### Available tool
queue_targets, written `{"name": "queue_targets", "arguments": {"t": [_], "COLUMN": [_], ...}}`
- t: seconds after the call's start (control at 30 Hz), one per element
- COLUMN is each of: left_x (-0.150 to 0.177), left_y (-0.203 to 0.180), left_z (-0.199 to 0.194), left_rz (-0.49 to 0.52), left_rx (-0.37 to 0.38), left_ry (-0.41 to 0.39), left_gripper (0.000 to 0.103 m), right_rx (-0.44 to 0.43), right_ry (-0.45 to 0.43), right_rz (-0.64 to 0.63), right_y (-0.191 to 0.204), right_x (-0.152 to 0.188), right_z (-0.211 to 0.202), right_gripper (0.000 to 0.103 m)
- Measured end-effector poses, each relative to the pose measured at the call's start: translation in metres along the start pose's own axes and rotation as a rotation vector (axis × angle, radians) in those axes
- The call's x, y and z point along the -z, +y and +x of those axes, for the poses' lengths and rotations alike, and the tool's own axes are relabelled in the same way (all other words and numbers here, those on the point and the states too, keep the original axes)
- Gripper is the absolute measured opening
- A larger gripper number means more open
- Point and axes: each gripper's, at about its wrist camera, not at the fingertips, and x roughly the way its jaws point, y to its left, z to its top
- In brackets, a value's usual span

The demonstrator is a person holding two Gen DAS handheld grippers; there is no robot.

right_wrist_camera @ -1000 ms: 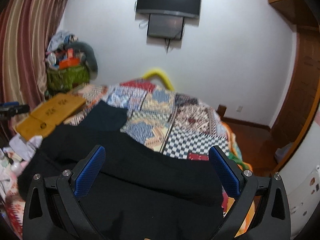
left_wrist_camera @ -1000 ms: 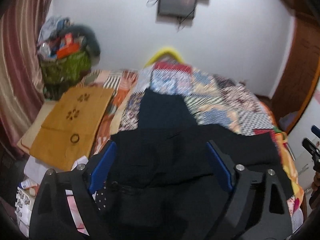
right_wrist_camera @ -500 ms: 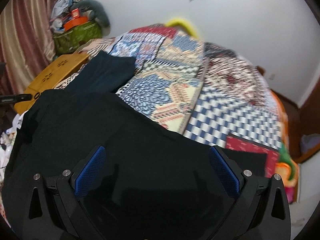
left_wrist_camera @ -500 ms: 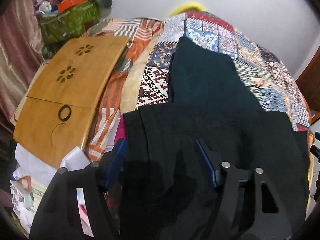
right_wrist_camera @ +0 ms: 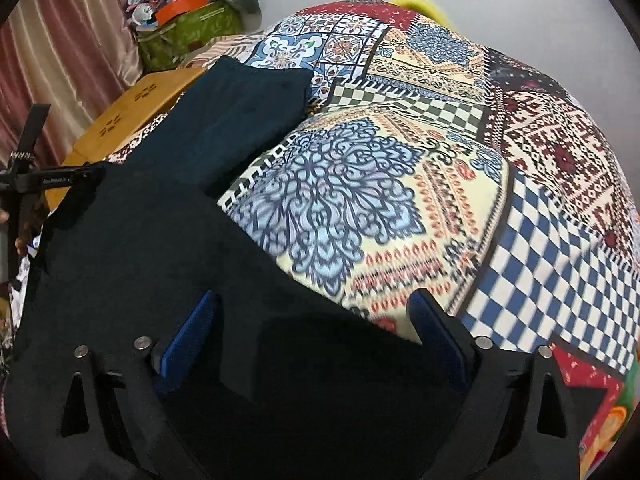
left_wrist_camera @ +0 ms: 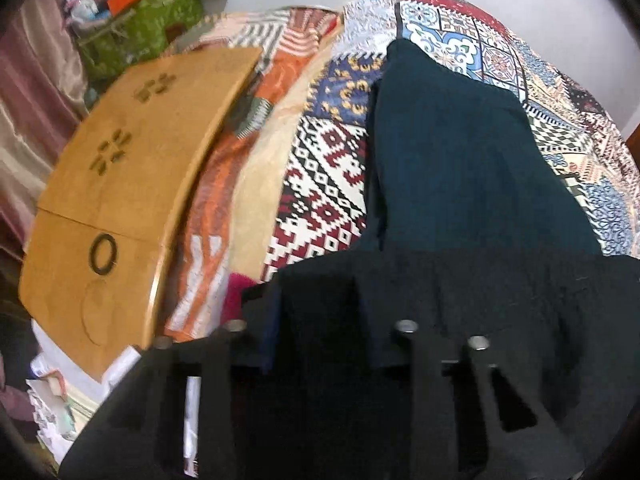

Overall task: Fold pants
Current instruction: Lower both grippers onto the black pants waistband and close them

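Observation:
Black pants lie across the near edge of a patchwork bed, also in the right wrist view. A folded dark teal garment lies behind them, also seen at upper left in the right wrist view. My left gripper is low over the pants' left end; its jaws have narrowed and dark cloth hides the pads. My right gripper is open, its blue pads pressed down onto the pants' far edge.
A patchwork bedspread covers the bed. A wooden lap table lies at the bed's left side, with a green bag of clutter behind it. Papers and cloth sit at lower left. Curtains hang left.
Both grippers have tilted down and dropped towards the pants. The left jaws have narrowed from wide open and cloth now covers their pads. The right jaws stay open.

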Motion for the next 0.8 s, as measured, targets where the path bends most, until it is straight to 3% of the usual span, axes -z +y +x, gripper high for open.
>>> {"name": "queue_targets", "arguments": {"t": [0.07,0.13,0.23,0.3,0.37,0.6,0.8], "left_x": [0.004,0.008,0.012,0.013,0.014,0.013,0.038], "left_y": [-0.003,-0.008,-0.013,-0.015,-0.014,-0.013,-0.01], "left_z": [-0.008,-0.016,-0.024,-0.034,-0.047,-0.104,-0.156], "left_rz": [0.006,0.028,0.052,0.054,0.049,0.087,0.107], "left_rx": [0.002,-0.017,-0.019,-0.019,-0.008,0.045,0.075], "left_ry": [-0.027,-0.047,-0.058,-0.073,-0.1,-0.169,-0.219], "left_gripper": [0.016,0.01,0.007,0.006,0.006,0.005,0.005], "right_rx": [0.021,0.045,0.046,0.054,0.074,0.103,0.081], "right_ry": [0.002,-0.011,-0.021,-0.014,0.007,-0.059,-0.142], "right_rz": [0.009,-0.005,-0.042,-0.058,-0.101,-0.063,-0.018], "right_y": [0.003,0.008,0.018,0.024,0.032,0.034,0.043], "right_x": [0.0,0.0,0.002,0.001,-0.001,-0.004,0.009], "right_z": [0.004,0.004,0.001,-0.001,-0.003,-0.04,-0.097], "right_gripper": [0.085,0.074,0.048,0.024,0.006,0.005,0.005]}}
